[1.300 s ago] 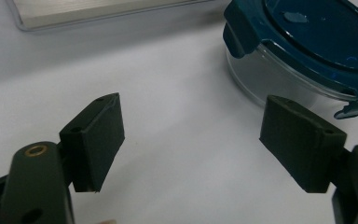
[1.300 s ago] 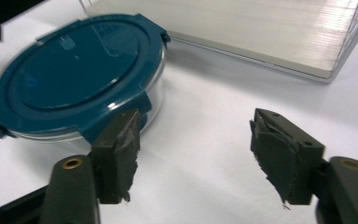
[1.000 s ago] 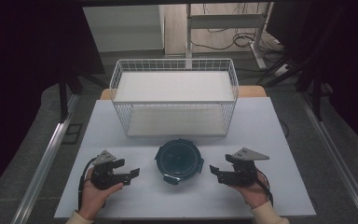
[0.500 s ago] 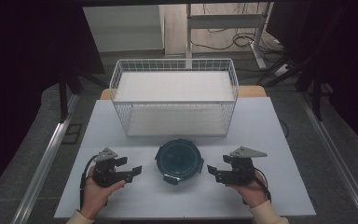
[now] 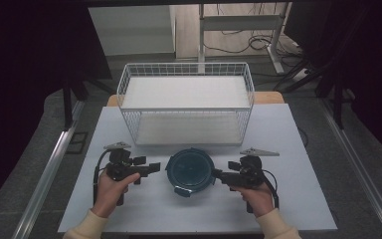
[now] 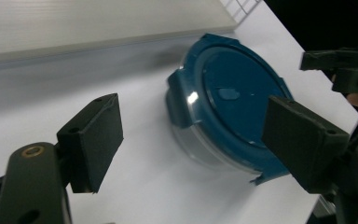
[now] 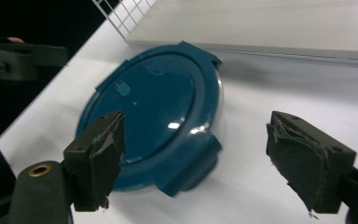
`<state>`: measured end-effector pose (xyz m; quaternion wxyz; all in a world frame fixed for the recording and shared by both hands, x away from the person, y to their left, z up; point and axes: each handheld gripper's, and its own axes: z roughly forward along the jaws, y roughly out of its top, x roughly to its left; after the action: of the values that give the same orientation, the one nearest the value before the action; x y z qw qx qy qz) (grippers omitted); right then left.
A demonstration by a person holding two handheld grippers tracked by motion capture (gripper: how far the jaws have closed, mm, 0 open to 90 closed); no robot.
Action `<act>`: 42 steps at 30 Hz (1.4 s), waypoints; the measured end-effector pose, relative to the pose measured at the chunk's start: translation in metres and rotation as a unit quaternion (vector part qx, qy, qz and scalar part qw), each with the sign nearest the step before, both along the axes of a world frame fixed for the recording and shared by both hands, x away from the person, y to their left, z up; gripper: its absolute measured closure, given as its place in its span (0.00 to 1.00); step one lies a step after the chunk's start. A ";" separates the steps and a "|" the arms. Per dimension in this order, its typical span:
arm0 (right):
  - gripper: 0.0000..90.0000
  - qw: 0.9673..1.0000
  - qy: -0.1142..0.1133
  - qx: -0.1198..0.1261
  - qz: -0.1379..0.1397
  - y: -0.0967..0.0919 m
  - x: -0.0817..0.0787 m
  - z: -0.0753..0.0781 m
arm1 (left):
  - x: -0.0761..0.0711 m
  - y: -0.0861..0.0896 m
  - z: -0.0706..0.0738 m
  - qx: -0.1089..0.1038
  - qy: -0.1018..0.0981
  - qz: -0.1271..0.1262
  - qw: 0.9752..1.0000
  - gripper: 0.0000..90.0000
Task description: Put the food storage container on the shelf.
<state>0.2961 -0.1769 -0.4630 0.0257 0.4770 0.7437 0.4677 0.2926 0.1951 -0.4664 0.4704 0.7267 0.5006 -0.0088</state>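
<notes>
— Since both hands came in from the near edge, why did the left gripper [image 5: 154,168] and right gripper [image 5: 218,174] flank the container [image 5: 190,169]?
— To take it from two sides, I judged; both had jaws just widening, nothing between them; it sat on the table [image 5: 298,199], before the basket [image 5: 186,107].

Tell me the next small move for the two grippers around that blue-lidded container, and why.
Probably bring both grippers inward until their jaws reach the container's lid clips. The round blue-lidded container sits on the white table before the wire basket, untouched. The left gripper and right gripper flank it with jaws open, a gap left on each side.
</notes>
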 end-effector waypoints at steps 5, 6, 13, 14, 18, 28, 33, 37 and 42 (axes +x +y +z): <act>0.19 1.000 0.022 0.018 -0.012 0.005 0.002 -0.005 | 0.014 -0.010 -0.007 -0.017 0.024 -0.022 0.999 0.23; 0.19 0.999 0.028 0.022 -0.013 0.005 0.001 -0.007 | 0.017 -0.012 -0.009 -0.022 0.028 -0.024 0.999 0.23; 0.19 0.998 0.057 0.028 -0.029 0.006 -0.001 -0.021 | 0.033 -0.017 -0.021 -0.038 0.056 -0.048 0.997 0.22; 0.19 0.997 0.060 0.028 -0.031 0.008 -0.001 -0.023 | 0.035 -0.017 -0.024 -0.043 0.061 -0.049 0.996 0.22; 0.18 0.996 0.077 0.028 -0.030 0.014 0.000 -0.031 | 0.043 -0.019 -0.034 -0.045 0.079 -0.054 0.994 0.22; 0.16 0.992 0.113 0.047 -0.042 0.024 0.001 -0.042 | 0.052 -0.024 -0.053 -0.080 0.124 -0.073 0.986 0.22; 0.16 0.987 0.137 0.065 -0.048 0.027 0.002 -0.049 | 0.055 -0.028 -0.059 -0.096 0.139 -0.083 0.982 0.24; 0.19 0.985 0.144 0.080 -0.047 0.028 0.002 -0.050 | 0.056 -0.029 -0.061 -0.107 0.146 -0.088 0.980 0.28; 0.24 0.982 0.154 0.094 -0.047 0.031 0.002 -0.052 | 0.055 -0.031 -0.061 -0.109 0.150 -0.093 0.978 0.35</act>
<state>0.2983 -0.1462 -0.5152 -0.1124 0.5776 0.6683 0.4551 0.3479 0.1642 -0.5271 0.4636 0.7045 0.4920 -0.2159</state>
